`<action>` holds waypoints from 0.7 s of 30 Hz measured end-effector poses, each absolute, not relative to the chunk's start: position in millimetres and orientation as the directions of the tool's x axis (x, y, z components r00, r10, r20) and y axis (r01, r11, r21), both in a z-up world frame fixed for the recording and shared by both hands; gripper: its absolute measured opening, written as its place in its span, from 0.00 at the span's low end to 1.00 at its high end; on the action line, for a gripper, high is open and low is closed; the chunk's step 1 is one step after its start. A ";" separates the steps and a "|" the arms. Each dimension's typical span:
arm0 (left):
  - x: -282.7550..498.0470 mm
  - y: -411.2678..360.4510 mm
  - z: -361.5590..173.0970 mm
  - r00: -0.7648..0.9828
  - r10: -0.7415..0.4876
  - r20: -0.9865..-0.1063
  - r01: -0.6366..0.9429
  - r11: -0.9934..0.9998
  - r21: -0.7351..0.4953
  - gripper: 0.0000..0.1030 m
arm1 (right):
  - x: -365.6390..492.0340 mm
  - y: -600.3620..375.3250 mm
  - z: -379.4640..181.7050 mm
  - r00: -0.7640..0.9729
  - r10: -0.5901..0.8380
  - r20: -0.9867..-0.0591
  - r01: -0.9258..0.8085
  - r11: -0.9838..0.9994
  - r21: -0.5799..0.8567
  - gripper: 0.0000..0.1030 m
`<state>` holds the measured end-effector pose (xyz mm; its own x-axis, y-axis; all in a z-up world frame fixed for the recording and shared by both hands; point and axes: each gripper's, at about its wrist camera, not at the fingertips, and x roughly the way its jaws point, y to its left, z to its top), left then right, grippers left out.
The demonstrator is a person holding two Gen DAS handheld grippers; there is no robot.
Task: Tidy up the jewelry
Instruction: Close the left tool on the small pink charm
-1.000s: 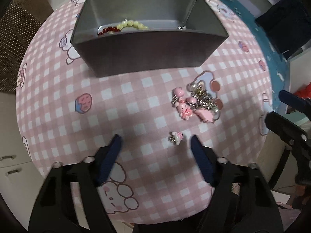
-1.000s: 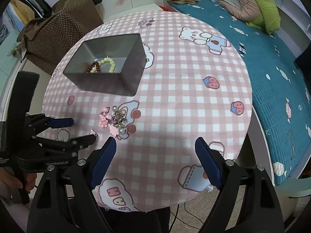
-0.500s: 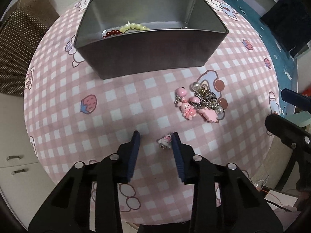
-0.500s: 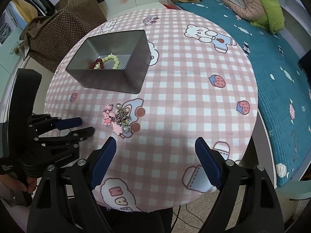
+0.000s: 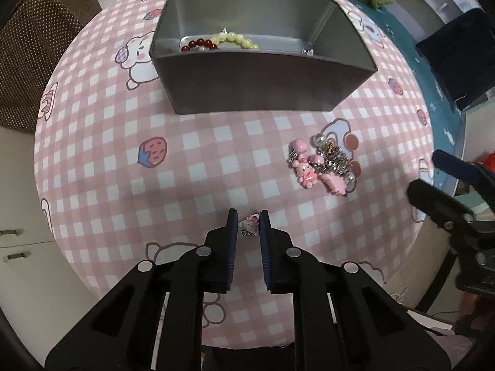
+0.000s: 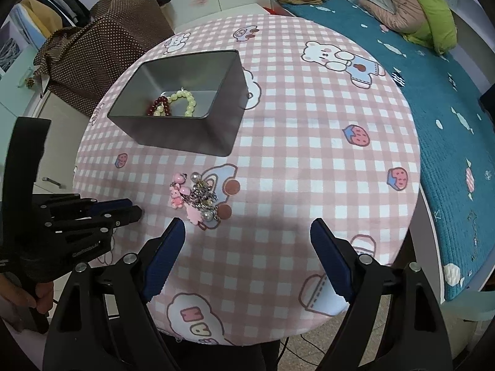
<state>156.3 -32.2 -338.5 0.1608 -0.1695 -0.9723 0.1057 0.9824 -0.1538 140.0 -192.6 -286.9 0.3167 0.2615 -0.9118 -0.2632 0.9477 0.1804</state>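
Note:
A small pink-and-white charm lies on the pink checked tablecloth between the blue pads of my left gripper. Its jaws are closing, and the pads touch the charm on both sides. In the right wrist view the left gripper hides the charm. A pile of pink charms and chains lies to the right. Behind it a grey tin box holds red and pale green bead bracelets. My right gripper hovers open and empty near the pile.
The round table's edge drops off on all sides. A teal bed runs along the right. A brown dotted cloth lies over furniture at the back left. A hand holds the left gripper's handle.
The left gripper's jaws have come together from wide apart around the small charm. The right gripper has stayed open and nearly still.

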 end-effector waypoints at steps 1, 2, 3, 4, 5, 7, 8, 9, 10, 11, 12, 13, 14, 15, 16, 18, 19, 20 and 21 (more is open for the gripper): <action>156.6 -29.3 -336.1 0.167 -0.181 -0.969 0.100 0.981 -0.166 0.14 | 140.8 -191.4 -287.2 0.315 0.268 -0.910 -0.266 0.946 0.186 0.77; 157.6 -27.3 -333.1 0.171 -0.191 -0.967 0.097 0.980 -0.176 0.14 | 141.9 -189.6 -288.2 0.312 0.280 -0.908 -0.270 0.942 0.198 0.77; 157.0 -25.6 -327.7 0.175 -0.195 -0.965 0.095 0.979 -0.181 0.14 | 143.2 -187.4 -289.3 0.308 0.293 -0.905 -0.275 0.938 0.211 0.77; 158.4 -22.5 -325.4 0.178 -0.198 -0.964 0.094 0.978 -0.184 0.14 | 143.6 -186.4 -289.5 0.308 0.300 -0.903 -0.277 0.936 0.216 0.77; 159.4 -18.8 -321.7 0.181 -0.202 -0.962 0.094 0.978 -0.187 0.14 | 144.4 -183.9 -289.0 0.311 0.319 -0.895 -0.286 0.930 0.232 0.77; 162.9 -14.9 -316.5 0.190 -0.209 -0.959 0.093 0.977 -0.194 0.14 | 145.7 -179.6 -288.0 0.314 0.348 -0.883 -0.304 0.918 0.254 0.73; 164.2 -11.7 -313.9 0.194 -0.213 -0.958 0.093 0.976 -0.198 0.14 | 147.2 -175.8 -287.8 0.312 0.362 -0.879 -0.316 0.912 0.263 0.69; 163.0 -10.8 -310.9 0.199 -0.215 -0.956 0.092 0.976 -0.200 0.14 | 148.7 -171.6 -287.8 0.306 0.377 -0.874 -0.327 0.904 0.276 0.67; 165.8 -5.7 -308.4 0.202 -0.219 -0.955 0.091 0.975 -0.205 0.14 | 149.9 -167.3 -287.9 0.299 0.390 -0.871 -0.339 0.896 0.285 0.63; 167.3 -1.4 -306.0 0.206 -0.225 -0.952 0.088 0.973 -0.211 0.14 | 151.2 -161.6 -287.2 0.292 0.406 -0.866 -0.357 0.886 0.296 0.57; 167.2 -0.4 -304.2 0.209 -0.225 -0.952 0.087 0.974 -0.211 0.14 | 151.8 -155.9 -286.1 0.287 0.424 -0.859 -0.376 0.874 0.306 0.55; 166.5 2.3 -303.1 0.215 -0.222 -0.951 0.085 0.974 -0.208 0.14 | 151.8 -151.4 -284.9 0.283 0.441 -0.852 -0.393 0.863 0.316 0.50; 166.9 6.4 -301.5 0.221 -0.220 -0.950 0.086 0.975 -0.205 0.14 | 151.5 -145.7 -284.4 0.279 0.458 -0.844 -0.415 0.850 0.324 0.48; 166.9 7.7 -300.6 0.222 -0.221 -0.950 0.085 0.975 -0.206 0.14 | 151.7 -139.2 -285.1 0.271 0.463 -0.844 -0.433 0.841 0.323 0.47; 166.8 10.5 -300.1 0.222 -0.223 -0.949 0.083 0.974 -0.210 0.14 | 152.5 -131.5 -288.3 0.255 0.462 -0.849 -0.448 0.835 0.320 0.43; 166.8 15.7 -299.5 0.218 -0.231 -0.948 0.076 0.973 -0.220 0.14 | 153.9 -122.7 -295.5 0.222 0.467 -0.856 -0.456 0.826 0.332 0.34; 166.6 18.5 -299.8 0.216 -0.233 -0.948 0.073 0.972 -0.222 0.14 | 154.5 -118.8 -298.8 0.208 0.466 -0.860 -0.459 0.823 0.335 0.31; 166.0 19.3 -300.4 0.215 -0.235 -0.948 0.069 0.972 -0.226 0.14 | 154.7 -116.0 -301.3 0.200 0.462 -0.864 -0.461 0.822 0.333 0.31; 166.3 23.2 -300.8 0.214 -0.232 -0.949 0.065 0.973 -0.224 0.14 | 154.9 -112.3 -304.9 0.191 0.450 -0.872 -0.464 0.825 0.323 0.30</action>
